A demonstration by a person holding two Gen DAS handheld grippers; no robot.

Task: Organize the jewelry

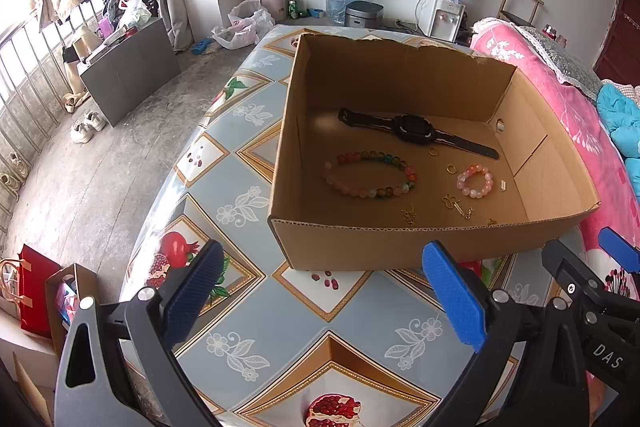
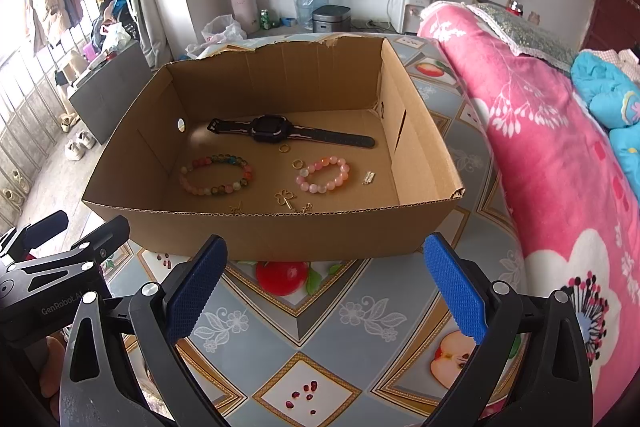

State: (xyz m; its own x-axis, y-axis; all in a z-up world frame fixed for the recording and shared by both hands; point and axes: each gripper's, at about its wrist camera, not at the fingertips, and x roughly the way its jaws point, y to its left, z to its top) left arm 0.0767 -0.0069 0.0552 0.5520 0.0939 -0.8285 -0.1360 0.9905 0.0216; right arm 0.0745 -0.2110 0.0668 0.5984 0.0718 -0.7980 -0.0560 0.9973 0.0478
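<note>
Two grippers, the left gripper (image 1: 324, 291) and right gripper (image 2: 326, 287), hover over the counter (image 2: 320, 331) with fingers spread wide and empty, just short of the cardboard box (image 2: 280, 235). Inside lie tiny gold charms (image 2: 286, 198), light and fiddly, then two bead bracelets (image 2: 216, 175), slippery but stretchy, best pinched across the band. Farthest lies the black watch (image 2: 268, 129), easiest taken by its strap.

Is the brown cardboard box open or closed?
Open: the brown cardboard box has no lid, so the black watch inside shows from above.
</note>
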